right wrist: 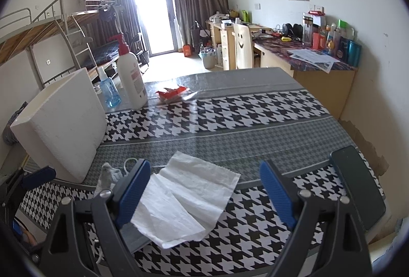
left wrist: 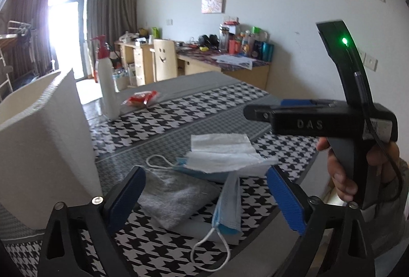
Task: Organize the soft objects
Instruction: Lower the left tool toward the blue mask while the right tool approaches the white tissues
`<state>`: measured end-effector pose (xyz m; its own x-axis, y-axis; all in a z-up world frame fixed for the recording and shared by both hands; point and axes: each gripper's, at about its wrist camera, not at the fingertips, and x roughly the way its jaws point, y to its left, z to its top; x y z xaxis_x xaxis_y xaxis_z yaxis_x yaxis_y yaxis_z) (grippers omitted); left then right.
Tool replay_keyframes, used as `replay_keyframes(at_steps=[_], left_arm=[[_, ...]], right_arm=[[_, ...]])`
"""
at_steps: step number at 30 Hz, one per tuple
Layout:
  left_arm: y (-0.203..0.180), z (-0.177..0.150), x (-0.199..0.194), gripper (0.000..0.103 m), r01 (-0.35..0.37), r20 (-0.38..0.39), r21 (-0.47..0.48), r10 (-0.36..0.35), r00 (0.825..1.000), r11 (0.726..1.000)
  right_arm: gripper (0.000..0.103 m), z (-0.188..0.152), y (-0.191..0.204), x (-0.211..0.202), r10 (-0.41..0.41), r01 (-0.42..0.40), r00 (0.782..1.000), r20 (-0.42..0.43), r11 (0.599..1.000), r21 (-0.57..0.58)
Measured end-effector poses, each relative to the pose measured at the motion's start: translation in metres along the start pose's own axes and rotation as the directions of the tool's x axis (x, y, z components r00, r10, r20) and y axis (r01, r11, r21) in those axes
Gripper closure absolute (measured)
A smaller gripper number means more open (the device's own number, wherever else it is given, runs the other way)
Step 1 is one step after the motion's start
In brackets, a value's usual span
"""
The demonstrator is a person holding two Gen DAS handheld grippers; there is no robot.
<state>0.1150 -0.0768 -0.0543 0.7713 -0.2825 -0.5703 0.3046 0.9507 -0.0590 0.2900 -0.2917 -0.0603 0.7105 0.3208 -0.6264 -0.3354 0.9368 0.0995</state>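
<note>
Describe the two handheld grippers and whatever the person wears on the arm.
The left gripper has a black frame with silver screws and ribbed blue pads. The right gripper is built the same; in the left view its black body reads "DAS", carries a white label, a lit green light and a black cable. The hand on it emerges from a grey sleeve.

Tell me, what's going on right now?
Both grippers, left and right, open, empty. Tissue, mask, grey cloth on table. Nothing blocking.
</note>
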Motion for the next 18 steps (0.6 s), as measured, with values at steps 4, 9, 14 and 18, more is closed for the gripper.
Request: replay_keyframes(at_steps=[4,9,14,18], left_arm=[[-0.005,-0.004,0.009,0.013,0.020,-0.028,0.004,-0.020,0.999,1.000],[-0.010,-0.009,0.017,0.021,0.036,-0.052,0.005,-0.036,0.998,0.999],[-0.016,-0.010,0.023,0.032,0.043,-0.068,0.018,-0.042,0.997,0.999],[-0.020,-0.013,0.031,0.041,0.071,-0.089,0.023,-0.068,0.994,0.997]], right_arm=[[0.013,-0.002,-0.005,0.002,0.003,-0.002,1.000,-0.008,1.000,0.012],[0.013,-0.007,-0.007,0.006,0.002,-0.002,1.000,-0.023,1.000,0.010],[0.013,-0.013,-0.008,0.015,0.003,-0.003,0.999,-0.053,1.000,-0.002],[0.013,-0.016,-0.010,0.020,0.015,-0.016,0.997,-0.073,1.000,-0.008]])
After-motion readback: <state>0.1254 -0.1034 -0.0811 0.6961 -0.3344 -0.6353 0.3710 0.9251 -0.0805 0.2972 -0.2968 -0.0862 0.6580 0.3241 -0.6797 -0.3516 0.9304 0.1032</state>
